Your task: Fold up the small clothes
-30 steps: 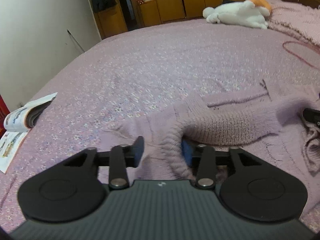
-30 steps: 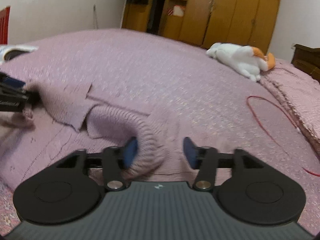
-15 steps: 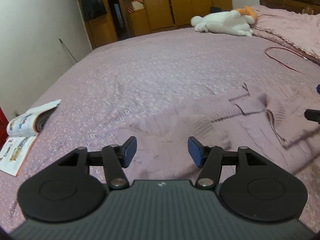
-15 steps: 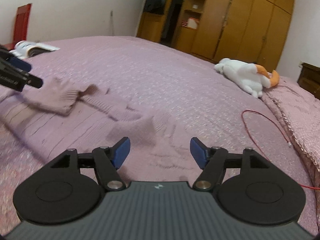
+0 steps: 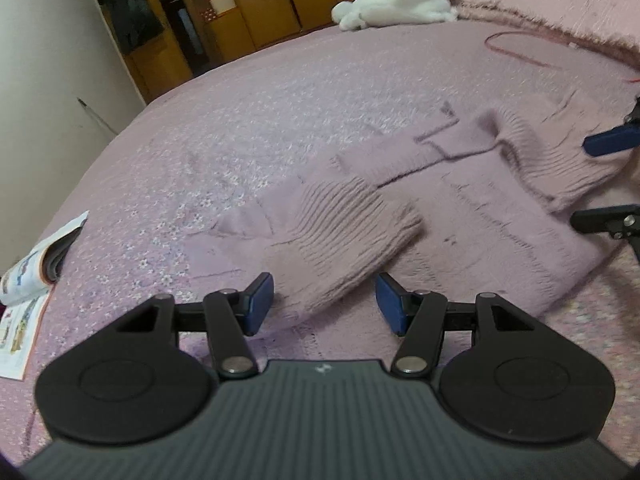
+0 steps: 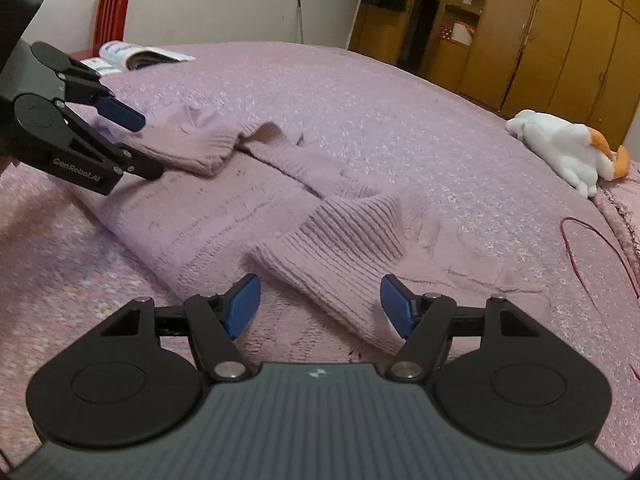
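Observation:
A small lilac knitted sweater (image 5: 472,208) lies flat on the bed; it also shows in the right wrist view (image 6: 224,216). Both sleeves are folded in over the body. My left gripper (image 5: 325,304) is open and empty, with the left sleeve's ribbed cuff (image 5: 344,232) just ahead between the fingers. My right gripper (image 6: 320,306) is open and empty, with the right sleeve's cuff (image 6: 340,256) lying between its fingers. Each gripper shows in the other's view, the right one (image 5: 608,176) at the far right and the left one (image 6: 132,144) at the far left.
The bed has a lilac flowered bedspread (image 5: 248,128). An open magazine (image 5: 36,268) lies at its left edge. A white and orange plush toy (image 6: 568,152) and a red cord (image 6: 588,248) lie toward the pillows. Wooden wardrobes (image 6: 560,32) and a red chair (image 6: 112,12) stand beyond.
Both grippers held the sleeve cuffs a second ago, let them go on the sweater's body, and have pulled back a little. Both sleeves now lie folded inward.

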